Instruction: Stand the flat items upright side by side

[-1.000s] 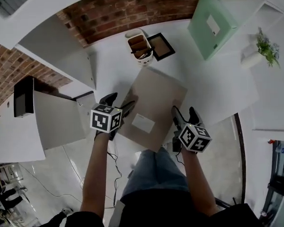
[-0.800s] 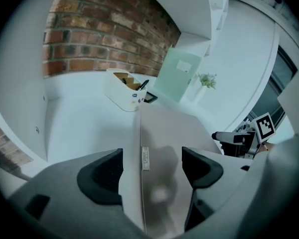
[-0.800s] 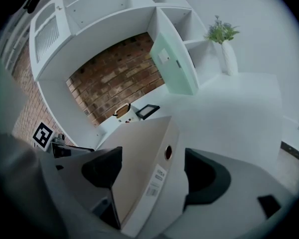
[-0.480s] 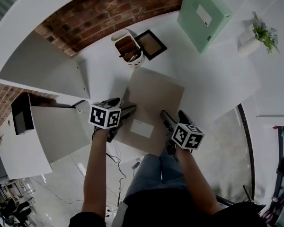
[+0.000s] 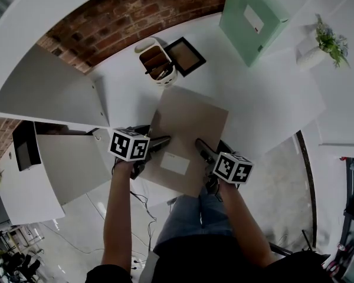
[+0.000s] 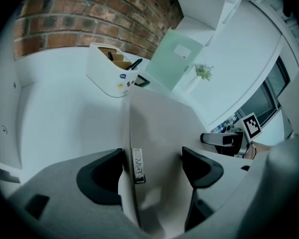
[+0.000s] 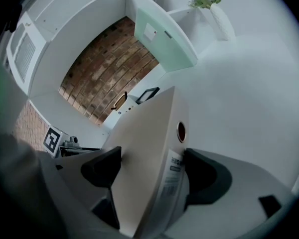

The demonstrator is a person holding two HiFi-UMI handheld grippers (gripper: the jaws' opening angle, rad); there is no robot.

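Clamping flat beige cardboard binder (image 5: 192, 122).
Held at 8 o'clock by left gripper (image 6: 152, 166), at 4 by right gripper (image 7: 149, 171), just moved inward; ready for upending.

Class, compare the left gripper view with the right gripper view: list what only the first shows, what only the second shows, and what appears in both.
Left gripper view only: the metal clip on the beige binder edge, and the right gripper beyond it. Right gripper view only: the spine's round hole and printed label, plus the left gripper. Both: the beige binder between the fingers, the upright green binder, the potted plant and the brick wall.
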